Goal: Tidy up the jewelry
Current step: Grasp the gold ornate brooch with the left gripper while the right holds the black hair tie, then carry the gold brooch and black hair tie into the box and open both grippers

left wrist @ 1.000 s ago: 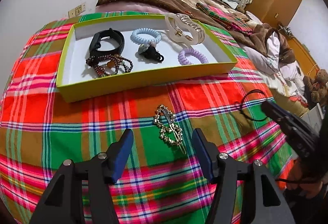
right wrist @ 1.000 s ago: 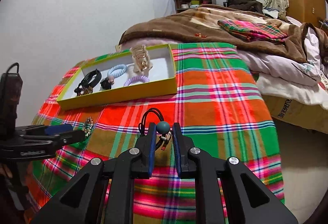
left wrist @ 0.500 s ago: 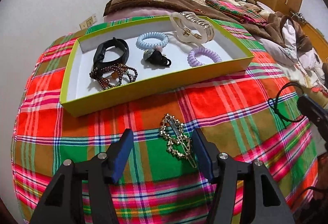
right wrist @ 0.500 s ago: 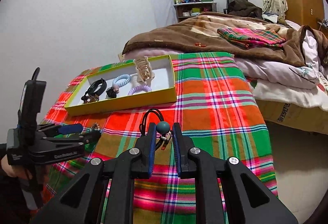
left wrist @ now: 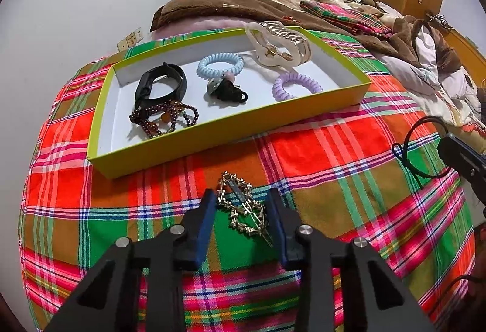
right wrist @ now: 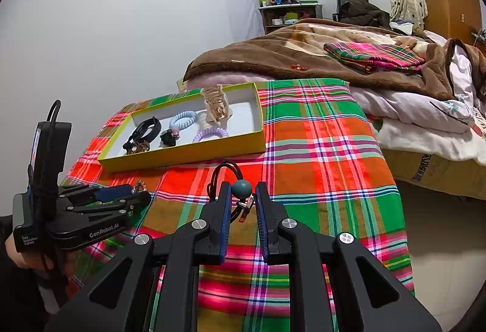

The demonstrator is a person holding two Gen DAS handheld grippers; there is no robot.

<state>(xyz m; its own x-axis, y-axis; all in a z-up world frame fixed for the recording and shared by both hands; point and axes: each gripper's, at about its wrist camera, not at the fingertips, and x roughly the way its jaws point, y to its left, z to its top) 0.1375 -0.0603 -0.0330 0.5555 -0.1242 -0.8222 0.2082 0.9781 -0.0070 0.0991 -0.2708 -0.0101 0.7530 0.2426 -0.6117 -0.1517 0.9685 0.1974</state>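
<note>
A gold jewelled hair clip [left wrist: 242,205] lies on the plaid cloth between the fingers of my left gripper [left wrist: 241,204], which is open and partly closed around it. My right gripper [right wrist: 241,195] is shut on a black cord hair tie with a teal bead [right wrist: 242,188], held just above the cloth; the cord also shows in the left wrist view [left wrist: 408,149]. The yellow-green tray [left wrist: 231,131] [right wrist: 182,155] holds a black band [left wrist: 161,85], a dark bead bracelet [left wrist: 164,119], a blue coil tie [left wrist: 220,64], a purple coil tie [left wrist: 296,87], a black scrunchie [left wrist: 226,90] and a cream claw clip [left wrist: 279,43].
The plaid cloth [right wrist: 319,155] covers a raised surface whose edge drops off at right. A bed with a brown blanket [right wrist: 303,55] and white quilt [right wrist: 425,119] lies behind. The left gripper body [right wrist: 76,210] stands at lower left in the right wrist view.
My left gripper has moved forward over the gold hair clip and its fingers have narrowed around it. My right gripper has kept hold of the beaded hair tie and risen slightly.
</note>
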